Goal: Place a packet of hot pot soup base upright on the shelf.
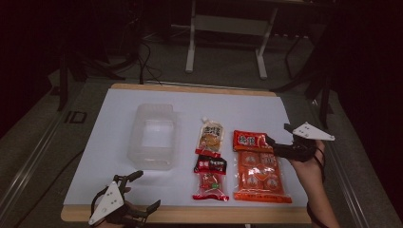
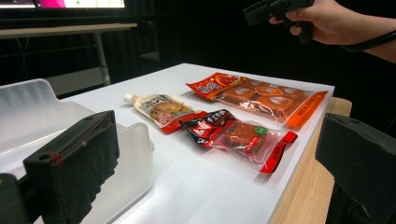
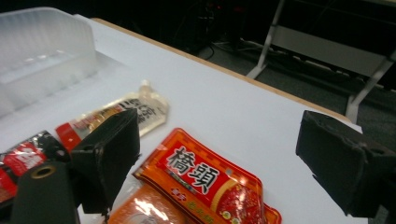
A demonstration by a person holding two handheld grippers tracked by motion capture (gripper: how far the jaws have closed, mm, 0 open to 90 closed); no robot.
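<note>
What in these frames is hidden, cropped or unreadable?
- Large orange packet: right gripper view, lower part cut by the bottom edge and the near jaw.
- Clear bin: left gripper view, near side behind the jaw.
- Spout pouch: high view, print too small to read.

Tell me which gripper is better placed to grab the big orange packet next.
Right. The right gripper hangs open just over the top end of the orange packet, jaws either side of its label. The left gripper sits open at the table's near edge, beside the clear plastic bin, well away from it.
</note>
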